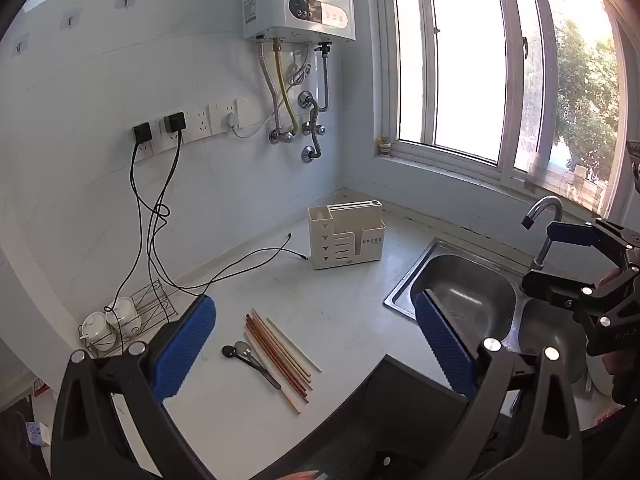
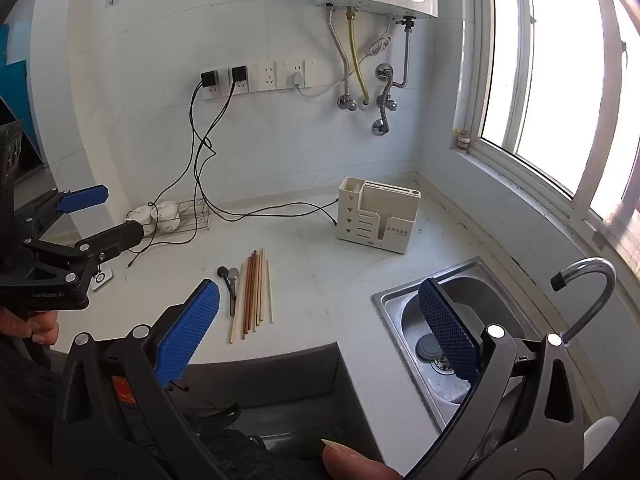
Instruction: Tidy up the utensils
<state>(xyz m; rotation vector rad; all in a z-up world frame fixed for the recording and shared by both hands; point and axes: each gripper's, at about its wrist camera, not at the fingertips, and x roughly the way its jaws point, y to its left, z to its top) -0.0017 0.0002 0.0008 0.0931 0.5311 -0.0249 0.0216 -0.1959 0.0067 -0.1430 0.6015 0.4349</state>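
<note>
Several wooden chopsticks (image 1: 280, 354) lie side by side on the white counter, also in the right wrist view (image 2: 254, 292). Two dark spoons (image 1: 248, 358) lie just left of them, seen too from the right wrist (image 2: 229, 282). A cream utensil holder (image 1: 346, 238) stands upright near the back corner (image 2: 376, 216). My left gripper (image 1: 316, 344) is open and empty, held above the counter's front edge near the chopsticks. My right gripper (image 2: 320, 330) is open and empty, between the chopsticks and the sink.
A steel sink (image 2: 404, 300) with a curved tap (image 2: 588, 292) is at the right. Black cables (image 1: 224, 268) trail over the counter from wall sockets. A wire rack with white cups (image 1: 116, 320) sits at the left. A water heater (image 1: 300, 0) hangs above.
</note>
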